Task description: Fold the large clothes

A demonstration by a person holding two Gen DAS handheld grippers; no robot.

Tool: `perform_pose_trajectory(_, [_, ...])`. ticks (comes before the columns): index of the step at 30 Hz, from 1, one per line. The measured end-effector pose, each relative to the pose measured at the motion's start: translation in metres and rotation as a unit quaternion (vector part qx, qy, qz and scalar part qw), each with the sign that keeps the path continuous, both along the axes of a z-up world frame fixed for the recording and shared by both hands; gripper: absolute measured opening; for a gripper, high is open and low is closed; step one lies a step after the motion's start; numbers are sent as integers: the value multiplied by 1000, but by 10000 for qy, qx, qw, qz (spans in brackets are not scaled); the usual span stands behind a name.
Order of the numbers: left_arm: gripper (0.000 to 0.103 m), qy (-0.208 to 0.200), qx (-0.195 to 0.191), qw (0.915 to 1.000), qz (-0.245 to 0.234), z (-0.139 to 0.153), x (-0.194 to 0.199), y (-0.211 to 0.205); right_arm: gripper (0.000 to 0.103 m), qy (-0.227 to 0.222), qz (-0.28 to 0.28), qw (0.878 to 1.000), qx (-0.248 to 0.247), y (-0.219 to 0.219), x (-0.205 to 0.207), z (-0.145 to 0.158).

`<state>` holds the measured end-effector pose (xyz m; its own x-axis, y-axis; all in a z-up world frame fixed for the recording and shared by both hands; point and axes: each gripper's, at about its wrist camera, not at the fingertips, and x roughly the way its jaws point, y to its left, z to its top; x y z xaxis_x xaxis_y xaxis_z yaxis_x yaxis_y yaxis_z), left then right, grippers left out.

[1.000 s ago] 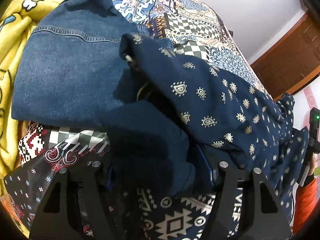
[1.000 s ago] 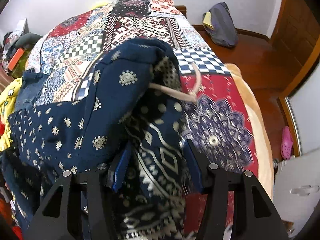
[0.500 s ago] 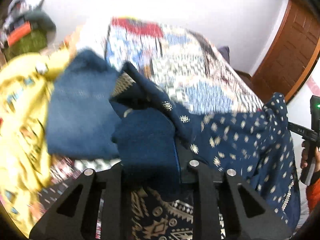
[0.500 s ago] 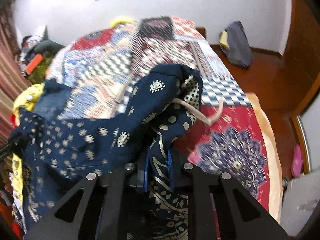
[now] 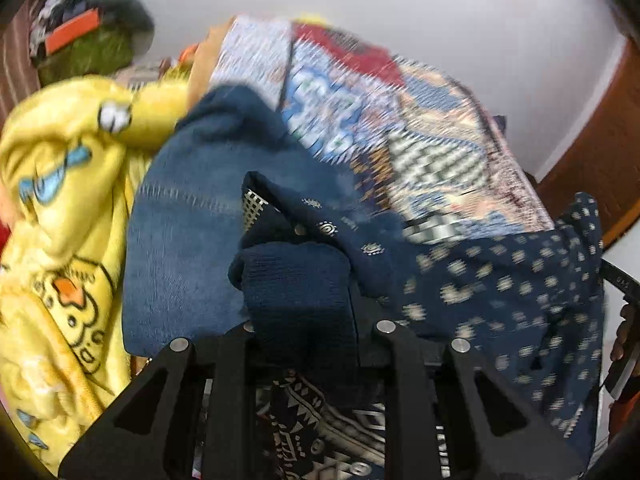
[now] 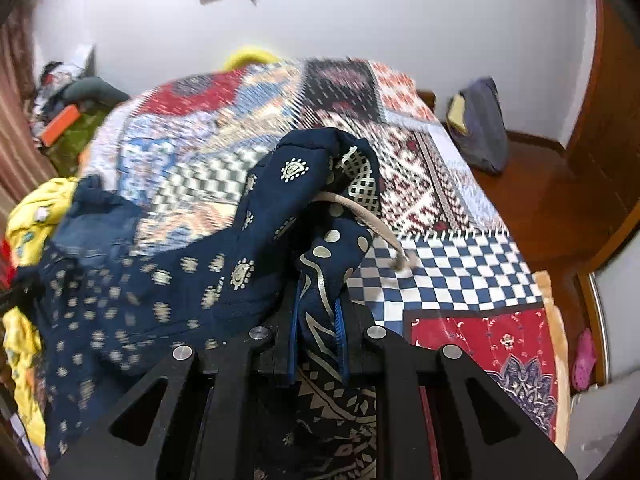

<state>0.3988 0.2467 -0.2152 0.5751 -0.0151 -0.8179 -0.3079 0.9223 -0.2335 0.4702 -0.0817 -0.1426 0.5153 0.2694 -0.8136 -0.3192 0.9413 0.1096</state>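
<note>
A navy printed garment (image 5: 500, 288) with gold motifs hangs stretched between both grippers above the patchwork bed. My left gripper (image 5: 304, 320) is shut on a bunched navy corner of it. My right gripper (image 6: 318, 316) is shut on the other corner, where a beige drawstring (image 6: 372, 224) hangs out. The garment (image 6: 160, 280) sags to the left in the right wrist view. The other gripper shows at the right edge of the left wrist view (image 5: 624, 320).
A patchwork quilt (image 6: 440, 264) covers the bed. Folded blue denim (image 5: 188, 248) lies by a yellow duck blanket (image 5: 60, 240) on the left. A dark bag (image 6: 480, 128) leans on the far wall on a wooden floor. Clutter (image 6: 68, 120) sits at far left.
Both grippers closed on the garment's corners and lifted it off the bed, and the cloth now hangs stretched between them. Both views are tilted up towards the wall.
</note>
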Motion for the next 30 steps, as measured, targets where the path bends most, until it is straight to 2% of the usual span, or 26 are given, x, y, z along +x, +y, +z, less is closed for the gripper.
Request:
perform_pose_trajectory(2, [22,102,-133,9999,17,-16,0,5,15,178,-70,9998,-18,-2,5,-12])
perform_pose_trajectory(4, [25,172,-95,9998,12,-25,-2,3,18,233,-62,9997,3,-7,6,-19])
perform_pose_trajectory(6, [31,258,57,9997,-9,-31,-5,0,22,215,-32,9998,-23,-8,3,-17])
perform_pose_trajectory(9, [42,319,309,9990,51,-29,-11,-4,22,322,-79,9994,-36,-19,-4,-8])
perform_pose_trajectory(12, [48,473,594,9971,74,-24,-21,-10,22,546,-141,9984,65,-32,-11,1])
perform_pose_trajectory(17, [48,478,916,9946,-65,5,-41,-25,22,667,-189,9976,55,-54,-32,29])
perform_pose_trajectory(21, [48,277,1019,9942,-202,38,-60,-36,24,417,-76,9991,-20,-66,-63,68])
perform_pose_trajectory(26, [51,-59,1056,9938,-347,84,-91,-48,47,-50,35,9997,-234,-71,-106,107])
perform_pose_trajectory(28, [56,-177,1018,9939,-382,98,-103,-51,54,-148,108,9994,-307,-73,-121,116])
perform_pose_trajectory(30, [67,-275,960,9941,-430,109,-120,-54,60,-222,180,9990,-356,-75,-137,123])
